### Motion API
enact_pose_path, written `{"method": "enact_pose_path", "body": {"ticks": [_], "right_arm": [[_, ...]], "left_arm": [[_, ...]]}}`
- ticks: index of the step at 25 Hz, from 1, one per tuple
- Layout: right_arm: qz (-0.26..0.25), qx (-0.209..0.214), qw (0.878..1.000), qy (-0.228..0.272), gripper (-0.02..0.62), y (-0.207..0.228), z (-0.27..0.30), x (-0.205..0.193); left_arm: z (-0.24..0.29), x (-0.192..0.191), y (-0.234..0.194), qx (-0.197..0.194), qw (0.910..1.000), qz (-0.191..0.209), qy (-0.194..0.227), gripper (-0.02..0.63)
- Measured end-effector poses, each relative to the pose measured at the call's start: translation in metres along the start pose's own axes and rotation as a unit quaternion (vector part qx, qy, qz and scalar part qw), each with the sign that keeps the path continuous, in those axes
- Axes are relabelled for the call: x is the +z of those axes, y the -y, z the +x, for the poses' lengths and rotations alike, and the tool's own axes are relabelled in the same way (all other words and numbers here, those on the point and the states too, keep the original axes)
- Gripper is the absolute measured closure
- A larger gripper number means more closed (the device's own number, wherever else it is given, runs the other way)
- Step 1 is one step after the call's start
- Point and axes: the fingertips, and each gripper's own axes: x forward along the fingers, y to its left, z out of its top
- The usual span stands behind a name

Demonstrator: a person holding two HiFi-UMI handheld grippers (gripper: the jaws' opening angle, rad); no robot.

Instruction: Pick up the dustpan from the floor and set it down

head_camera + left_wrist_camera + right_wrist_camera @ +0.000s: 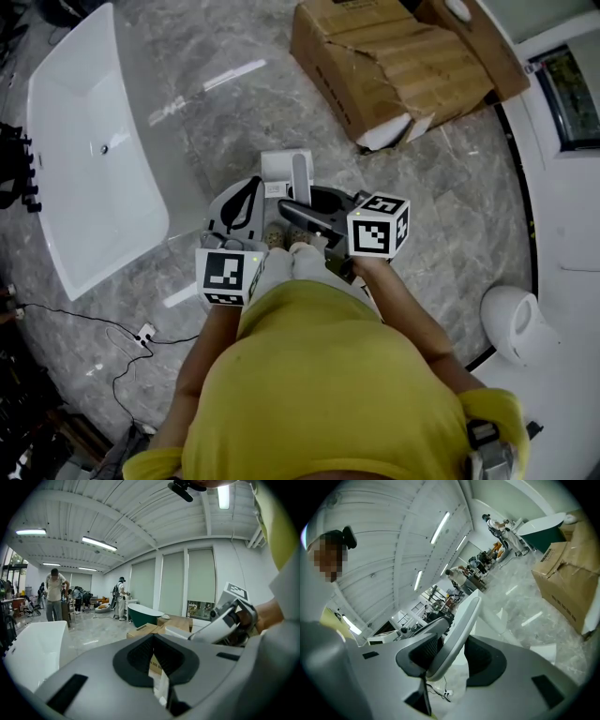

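A white dustpan (285,167) with a long pale handle (300,180) hangs above the grey marble floor, just ahead of the person's feet. My right gripper (306,206) is shut on that handle. In the right gripper view the handle (458,627) runs slantwise between the two dark pads of my right gripper (451,654). My left gripper (244,195) is beside it on the left, apart from the dustpan. In the left gripper view my left gripper (158,670) has its jaws together with only a thin slit and nothing held.
A white bathtub (84,159) lies on the floor at the left. A torn cardboard box (403,66) stands ahead on the right. A cable with a power strip (145,333) trails at the lower left. A white fixture (516,323) sits at the right. People (56,595) stand far off.
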Motion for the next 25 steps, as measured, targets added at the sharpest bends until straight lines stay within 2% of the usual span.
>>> {"method": "enact_pose_path", "body": {"ticks": [11,25], "right_arm": [[-0.05,0.01,0.998,0.025,0.397,-0.042,-0.02,0.049],[-0.061,0.019,0.997,0.035,0.39,-0.06,-0.02,0.074]], "left_arm": [[0.002,0.04,-0.001,0.008,0.9989,0.003,0.045,0.606],[-0.005,0.045,-0.012,0.018,0.9987,0.001,0.047,0.606]]}}
